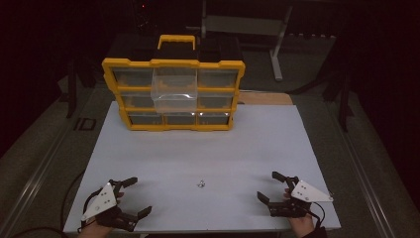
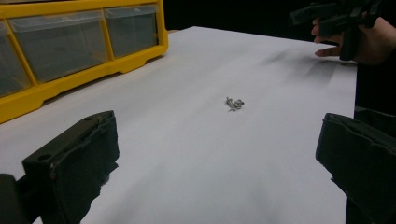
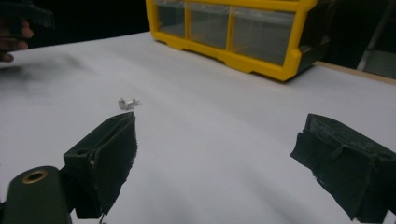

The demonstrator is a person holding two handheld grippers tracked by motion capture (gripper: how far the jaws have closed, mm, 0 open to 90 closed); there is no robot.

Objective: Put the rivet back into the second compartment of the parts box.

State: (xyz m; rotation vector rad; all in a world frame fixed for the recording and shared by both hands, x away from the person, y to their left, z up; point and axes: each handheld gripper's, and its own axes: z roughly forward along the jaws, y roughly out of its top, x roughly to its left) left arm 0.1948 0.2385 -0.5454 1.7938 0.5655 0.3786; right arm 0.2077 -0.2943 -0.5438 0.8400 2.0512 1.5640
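Note:
A small heap of metal screws (image 1: 201, 184) lies on the white table (image 1: 198, 148) near its front edge, also seen as screws (image 2: 234, 103) and screws (image 3: 127, 102). A yellow drawer cabinet (image 1: 173, 94) stands at the back, its clear middle drawer (image 1: 174, 89) pulled out. My left gripper (image 1: 140, 197) rests at the front left, open and empty, left of the screws. My right gripper (image 1: 268, 186) rests at the front right, open and empty. In the left gripper view my own left gripper (image 2: 219, 154) frames the screws; in the right gripper view my right gripper (image 3: 215, 154) sits right of them.
The cabinet front (image 2: 70, 51) holds several clear drawers, also seen as the cabinet (image 3: 233, 32). Beyond the table, a dark floor and a grey metal stand (image 1: 277, 39). The other hand with its gripper (image 2: 345, 23) shows far off in the left gripper view.

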